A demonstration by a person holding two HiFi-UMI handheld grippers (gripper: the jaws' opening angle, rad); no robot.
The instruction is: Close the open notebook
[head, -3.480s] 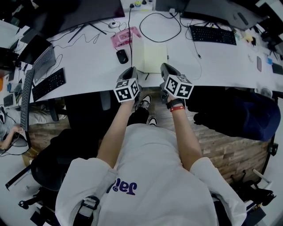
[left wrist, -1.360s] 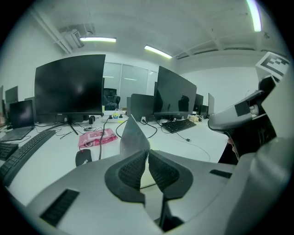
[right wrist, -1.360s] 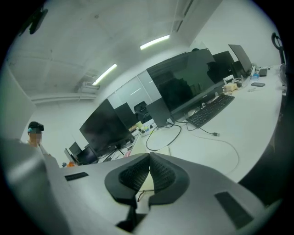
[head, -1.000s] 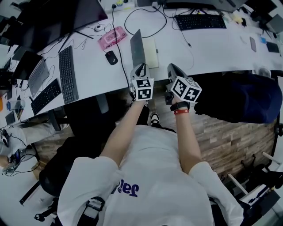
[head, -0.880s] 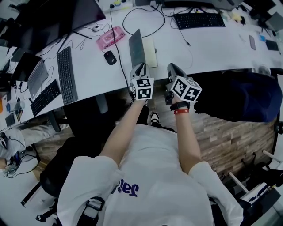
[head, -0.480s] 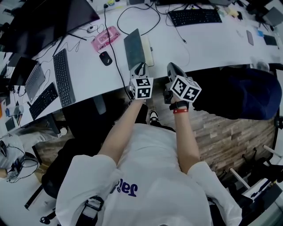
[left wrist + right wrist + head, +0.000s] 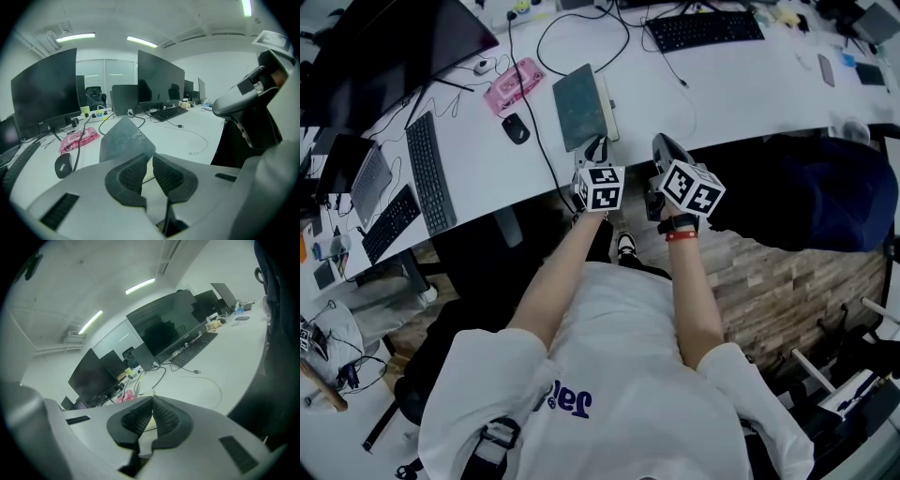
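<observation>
The notebook (image 7: 578, 105) lies on the white desk (image 7: 750, 89) just beyond both grippers. Its grey cover (image 7: 124, 139) stands tilted over the cream pages (image 7: 607, 94), partway down. My left gripper (image 7: 597, 143) hangs at the desk's near edge just short of the cover. Its jaws (image 7: 150, 158) have just been opening and show a narrow gap with nothing between them. To its right, my right gripper (image 7: 660, 142) floats over the desk edge with its pads (image 7: 152, 401) together and empty, touching nothing.
A black mouse (image 7: 516, 128) and a pink case (image 7: 514, 82) lie left of the notebook, with a black cable between them. Keyboards (image 7: 429, 173) (image 7: 705, 28) and dark monitors (image 7: 44, 89) line the desk. A dark bundle (image 7: 806, 192) sits at the right.
The notebook lay flat open at first. Its grey cover then stood upright and now leans further over the pages. Both grippers have drawn back a little from it.
</observation>
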